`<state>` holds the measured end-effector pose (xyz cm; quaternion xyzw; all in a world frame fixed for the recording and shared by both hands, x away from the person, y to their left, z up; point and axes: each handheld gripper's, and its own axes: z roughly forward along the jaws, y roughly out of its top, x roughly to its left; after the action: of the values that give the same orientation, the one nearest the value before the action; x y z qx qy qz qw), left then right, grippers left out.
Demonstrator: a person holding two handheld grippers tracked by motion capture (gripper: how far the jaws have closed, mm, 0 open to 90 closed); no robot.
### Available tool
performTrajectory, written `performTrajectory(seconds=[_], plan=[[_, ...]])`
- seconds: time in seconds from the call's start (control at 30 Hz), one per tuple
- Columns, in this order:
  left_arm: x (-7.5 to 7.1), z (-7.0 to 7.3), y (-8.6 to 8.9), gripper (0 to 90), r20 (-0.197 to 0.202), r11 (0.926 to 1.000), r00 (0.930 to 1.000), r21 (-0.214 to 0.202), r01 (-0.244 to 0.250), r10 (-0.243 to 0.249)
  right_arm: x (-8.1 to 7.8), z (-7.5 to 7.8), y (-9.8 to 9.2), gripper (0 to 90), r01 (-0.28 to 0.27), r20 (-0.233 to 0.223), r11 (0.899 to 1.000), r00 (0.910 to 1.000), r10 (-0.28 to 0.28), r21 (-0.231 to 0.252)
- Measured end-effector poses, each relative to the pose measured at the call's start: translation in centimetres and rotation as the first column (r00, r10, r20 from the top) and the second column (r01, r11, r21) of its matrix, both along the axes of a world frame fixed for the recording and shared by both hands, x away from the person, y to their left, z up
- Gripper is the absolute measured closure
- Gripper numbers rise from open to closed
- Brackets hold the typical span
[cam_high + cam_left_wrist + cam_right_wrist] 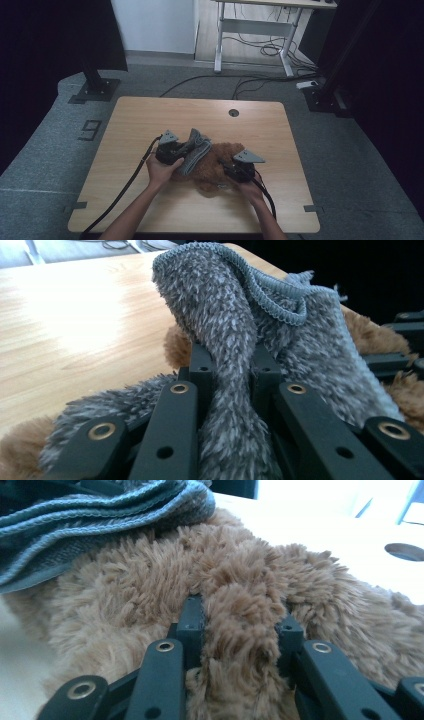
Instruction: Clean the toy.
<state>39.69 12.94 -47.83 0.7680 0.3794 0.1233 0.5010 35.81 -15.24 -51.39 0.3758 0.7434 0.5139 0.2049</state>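
The wooden table [150, 115] is carrying a brown fluffy cloth [220, 155] near its middle, partly hidden under a grey towel [196, 150]. You are pinching a fold of the grey towel in your left gripper [234, 371] and a tuft of the brown cloth in your right gripper [240, 617]; fabric is covering both sets of tips.

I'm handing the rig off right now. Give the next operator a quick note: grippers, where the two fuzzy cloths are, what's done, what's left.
Left gripper: shut on a fold of the grey cloth, pinched up off the pile.
Right gripper: shut on a tuft of the brown cloth.
Both cloths lie bunched mid-table, grey draped over the brown's left part.
Done: each cloth is gripped.
Left: they still overlap; probably pull them apart and lay each out, though which comes next is a guess.
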Motion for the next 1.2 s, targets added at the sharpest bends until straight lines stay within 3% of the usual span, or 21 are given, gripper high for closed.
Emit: performTrajectory(seconds=[0.17,0.3,0.4,0.47,0.6,0.67,0.77,0.9,1.07,1.13,1.2], plan=[[-0.4,1.5,0.2,77.2,-0.010,0.9992,1.0000,-0.040,-0.002,0.001,-1.4,-0.4,-0.4,66.3,-0.029,0.011,1.000,0.9995,0.028,0.013],[0.2,2.5,-0.1,77.2,0.005,0.9996,0.9996,-0.007,-0.027,0.027,-2.4,-0.4,-0.5,66.4,-0.051,0.030,0.999,0.9982,0.051,0.005],[0.7,1.4,-0.5,77.3,-0.046,0.9987,0.9988,0.048,-0.018,0.020,-3.1,-0.5,-0.5,66.0,-0.065,0.050,0.998,0.9966,0.065,-0.012],[0.5,0.7,-0.6,77.4,-0.050,0.9974,0.9986,0.070,-0.014,0.018,-3.3,-0.5,-0.6,64.0,-0.070,0.048,0.998,0.9964,0.070,-0.006],[-0.7,0.0,-0.4,78.2,-0.052,0.9965,0.9987,0.083,0.004,0.001,-3.3,-0.2,-1.2,47.3,-0.075,-0.001,0.995,0.9972,0.075,0.064],[-1.5,-0.4,0.0,78.5,-0.044,0.9985,0.9990,0.055,0.004,-0.002,-3.3,0.0,-1.9,36.0,-0.072,-0.033,0.992,0.9966,0.075,0.103],[-2.5,-1.0,0.4,78.9,-0.024,0.9996,0.9997,0.029,0.005,-0.004,-3.2,0.1,-2.2,21.4,-0.068,-0.068,0.993,0.9949,0.075,0.101],[-3.8,-1.3,0.5,79.2,0.006,0.9999,1.0000,0.016,0.005,-0.005,-2.3,-0.2,-1.7,12.8,-0.114,-0.123,0.989,0.9845,0.125,0.097],[-4.5,-1.4,0.6,79.3,0.015,0.9999,0.9998,0.009,0.009,-0.009,-1.2,-0.7,-0.9,11.4,-0.176,-0.180,0.979,0.9648,0.192,0.099],[-4.6,-1.4,0.6,79.2,0.017,1.0000,0.9998,0.004,0.009,-0.009,-1.1,-0.8,-0.9,16.3,-0.192,-0.195,0.976,0.9584,0.209,0.102],[-4.7,-1.3,0.6,79.1,0.018,0.9999,0.9998,0.003,0.011,-0.011,-1.4,-0.8,-0.7,25.9,-0.207,-0.179,0.975,0.9596,0.217,0.076]])
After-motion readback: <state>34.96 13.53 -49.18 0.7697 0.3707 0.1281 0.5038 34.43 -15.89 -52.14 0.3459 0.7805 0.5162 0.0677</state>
